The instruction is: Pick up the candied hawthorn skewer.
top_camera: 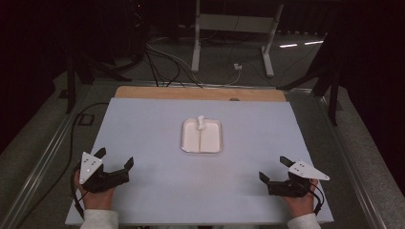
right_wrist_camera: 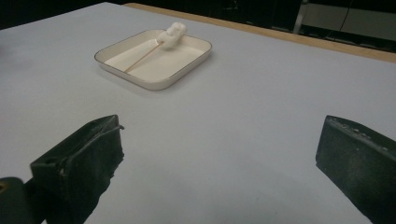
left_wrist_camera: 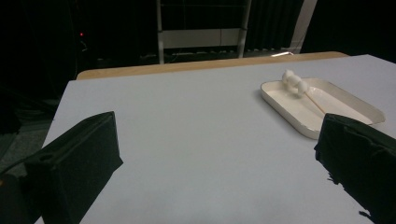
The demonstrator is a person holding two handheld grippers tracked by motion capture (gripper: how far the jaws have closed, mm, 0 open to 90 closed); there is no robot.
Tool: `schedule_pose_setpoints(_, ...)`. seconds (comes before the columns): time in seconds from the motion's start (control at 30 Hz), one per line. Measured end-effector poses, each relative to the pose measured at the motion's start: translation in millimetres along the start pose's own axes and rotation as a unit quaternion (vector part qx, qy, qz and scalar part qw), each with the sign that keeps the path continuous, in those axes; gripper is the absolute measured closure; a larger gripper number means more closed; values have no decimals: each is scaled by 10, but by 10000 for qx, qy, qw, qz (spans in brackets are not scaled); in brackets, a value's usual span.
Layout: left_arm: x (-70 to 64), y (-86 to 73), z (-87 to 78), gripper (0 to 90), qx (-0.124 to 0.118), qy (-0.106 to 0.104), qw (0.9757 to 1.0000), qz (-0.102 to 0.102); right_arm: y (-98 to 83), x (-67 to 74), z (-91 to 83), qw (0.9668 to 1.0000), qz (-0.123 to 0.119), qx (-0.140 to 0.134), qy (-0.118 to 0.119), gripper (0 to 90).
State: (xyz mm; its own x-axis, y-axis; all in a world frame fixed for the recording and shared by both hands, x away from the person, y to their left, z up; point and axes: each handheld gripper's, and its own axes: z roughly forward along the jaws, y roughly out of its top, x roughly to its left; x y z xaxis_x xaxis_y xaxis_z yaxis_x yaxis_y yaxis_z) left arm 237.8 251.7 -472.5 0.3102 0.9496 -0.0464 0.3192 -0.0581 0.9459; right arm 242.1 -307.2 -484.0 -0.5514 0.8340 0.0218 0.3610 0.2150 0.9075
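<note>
A square white tray (top_camera: 216, 144) sits near the middle of the pale table. In it lies a thin wooden skewer (top_camera: 199, 138) with white marshmallow-like lumps (top_camera: 201, 121) at its far end. The same tray (left_wrist_camera: 289, 108) (right_wrist_camera: 187, 70) and its white lumps (left_wrist_camera: 294, 84) (right_wrist_camera: 172, 32) appear in both gripper views. My left gripper (top_camera: 114, 158) rests near the front left of the table, jaws wide apart, nothing between them. My right gripper (top_camera: 273, 169) rests near the front right, also open and empty. Both are well short of the tray.
The table top (top_camera: 143, 124) is covered by a pale sheet, with a wooden strip (top_camera: 200, 93) along the far edge. Beyond it stand a metal frame (top_camera: 234, 28) and floor cables (top_camera: 162, 57). A person's hands and white sleeves come in at the bottom.
</note>
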Motion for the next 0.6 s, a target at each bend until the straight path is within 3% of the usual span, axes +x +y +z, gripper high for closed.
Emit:
schedule_pose_setpoints(0.27, -11, 2, 1, 8, 130, 194, 9997, -89, -14, 25, 91, 9999, -65, -141, -37, 3)
schedule_pose_setpoints(0.6, -70, 82, 90, 7, 253, 194, 9994, -164, -24, -17, 69, 9995, 41, -237, -189, 3)
